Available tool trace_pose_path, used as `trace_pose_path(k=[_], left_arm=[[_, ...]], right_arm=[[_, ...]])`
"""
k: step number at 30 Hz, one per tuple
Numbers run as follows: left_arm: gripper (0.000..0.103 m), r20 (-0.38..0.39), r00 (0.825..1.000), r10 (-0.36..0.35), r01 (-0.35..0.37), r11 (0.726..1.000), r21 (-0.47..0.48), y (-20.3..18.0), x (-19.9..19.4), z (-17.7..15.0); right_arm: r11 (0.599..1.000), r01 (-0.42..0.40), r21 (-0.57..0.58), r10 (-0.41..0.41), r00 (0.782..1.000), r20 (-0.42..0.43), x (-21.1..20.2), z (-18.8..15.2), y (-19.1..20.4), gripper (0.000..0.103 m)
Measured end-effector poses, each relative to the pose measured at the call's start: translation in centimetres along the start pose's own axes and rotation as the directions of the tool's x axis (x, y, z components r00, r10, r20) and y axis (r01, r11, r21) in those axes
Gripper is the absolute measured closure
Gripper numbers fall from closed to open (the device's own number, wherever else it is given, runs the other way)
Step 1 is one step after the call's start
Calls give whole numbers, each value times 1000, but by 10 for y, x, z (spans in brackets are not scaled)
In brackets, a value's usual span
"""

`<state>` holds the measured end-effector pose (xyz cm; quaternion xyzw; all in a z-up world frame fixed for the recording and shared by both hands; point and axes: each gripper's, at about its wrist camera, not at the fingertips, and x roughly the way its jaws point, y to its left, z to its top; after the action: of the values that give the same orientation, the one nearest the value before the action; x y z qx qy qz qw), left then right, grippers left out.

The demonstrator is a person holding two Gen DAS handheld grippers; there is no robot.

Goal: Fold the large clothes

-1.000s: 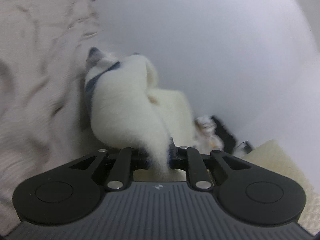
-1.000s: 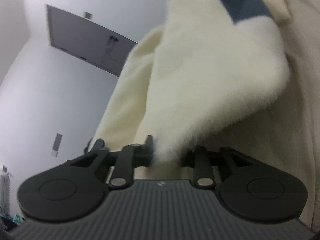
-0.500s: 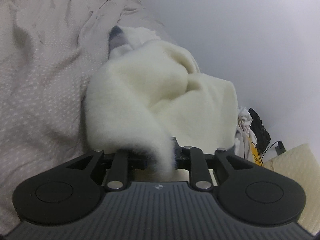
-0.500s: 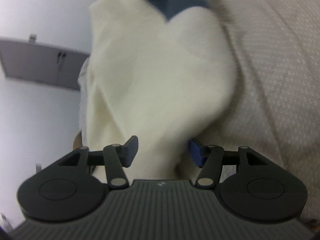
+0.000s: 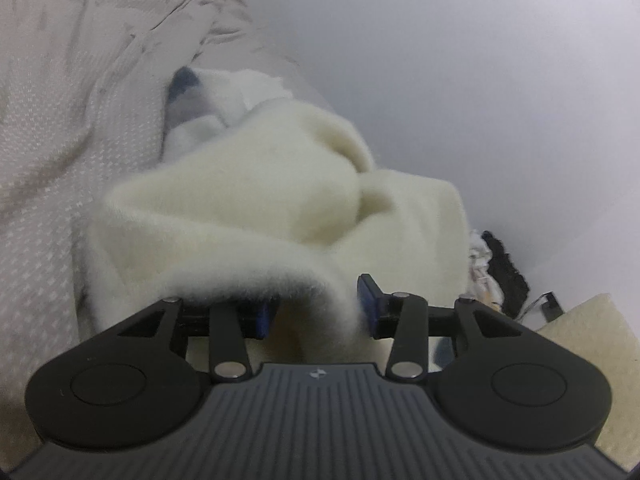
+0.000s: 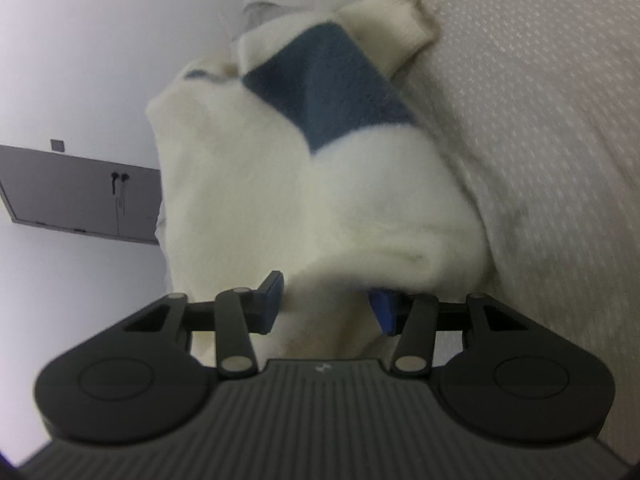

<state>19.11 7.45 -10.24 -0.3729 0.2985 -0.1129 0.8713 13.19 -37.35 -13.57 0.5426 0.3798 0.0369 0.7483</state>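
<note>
A fluffy cream sweater (image 5: 256, 200) lies bunched on the pale dotted bed cover (image 5: 48, 184). My left gripper (image 5: 316, 312) is low at the sweater's near edge. Its jaws are opening, and a fold of fleece hangs loose between them and drapes over the left pad. In the right wrist view the same sweater (image 6: 240, 184) shows a blue band (image 6: 332, 92) and a ribbed cuff (image 6: 404, 12) pointing away over the bed cover (image 6: 540, 100). My right gripper (image 6: 328, 304) is at the near end. Its jaws stand apart and are closing, with fleece between the blue pads.
A white wall (image 5: 440, 60) rises behind the bed. A small heap of dark and patterned clothes (image 5: 496, 264) and a cream textured pad (image 5: 584, 328) lie at the right. A grey cabinet front (image 6: 80, 196) shows on the wall in the right wrist view.
Both grippers have come down toward the bed with the sweater. The left jaws, shut on the fleece a second ago, have parted. The right jaws have also parted, and that view has rolled.
</note>
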Motion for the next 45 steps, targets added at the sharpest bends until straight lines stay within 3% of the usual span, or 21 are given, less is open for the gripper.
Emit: trace_pose_path(k=[6, 13, 15, 21, 25, 27, 29, 30, 32, 33, 35, 40, 45], left_arm=[[54, -8, 1000, -4, 4, 1000, -31, 4, 0, 0], [26, -20, 999, -49, 47, 992, -115, 2, -23, -13], [24, -36, 998, -48, 43, 989, -139, 3, -28, -20], [24, -159, 984, 77, -102, 982, -157, 9, -19, -40], [26, -188, 980, 65, -107, 970, -220, 19, -19, -48], [33, -175, 982, 66, -103, 972, -209, 17, -26, -50], [53, -157, 986, 50, -81, 977, -196, 13, -35, -51], [58, -151, 988, 35, -63, 981, -185, 12, -40, -53], [75, -124, 992, 14, -35, 986, -163, 6, -50, -54], [78, -101, 995, 10, -25, 989, -146, 3, -56, -53], [86, -24, 1000, 15, -17, 995, -97, -6, -70, -50], [89, 69, 996, -58, 58, 998, -4, -27, -112, -44], [90, 165, 969, -182, 176, 983, 49, -53, -160, -36]], right_arm=[[1000, -12, -11, 12, 1000, 4, 0, -8, 1, 52], [997, -73, -33, 72, 997, -41, -16, -41, 8, 51], [996, -83, -31, 80, 993, -81, -16, -52, 6, 51], [998, -40, -52, 31, 988, -153, -6, -68, 2, 50], [994, -29, -105, 8, 981, -195, 3, -72, 7, 51], [992, -32, -122, 5, 977, -215, 5, -75, 9, 51], [987, -36, -155, 2, 976, -216, 4, -77, 13, 51], [984, -39, -173, 2, 978, -211, 2, -79, 14, 54], [977, -40, -209, 2, 984, -180, -3, -73, 20, 71], [973, -37, -228, 1, 988, -157, -8, -72, 22, 81], [968, -56, -243, 31, 994, -107, -21, -70, 22, 85], [926, -163, -340, 178, 984, 12, -68, -74, 40, 86], [874, -276, -399, 333, 940, 79, -123, -96, 58, 86]])
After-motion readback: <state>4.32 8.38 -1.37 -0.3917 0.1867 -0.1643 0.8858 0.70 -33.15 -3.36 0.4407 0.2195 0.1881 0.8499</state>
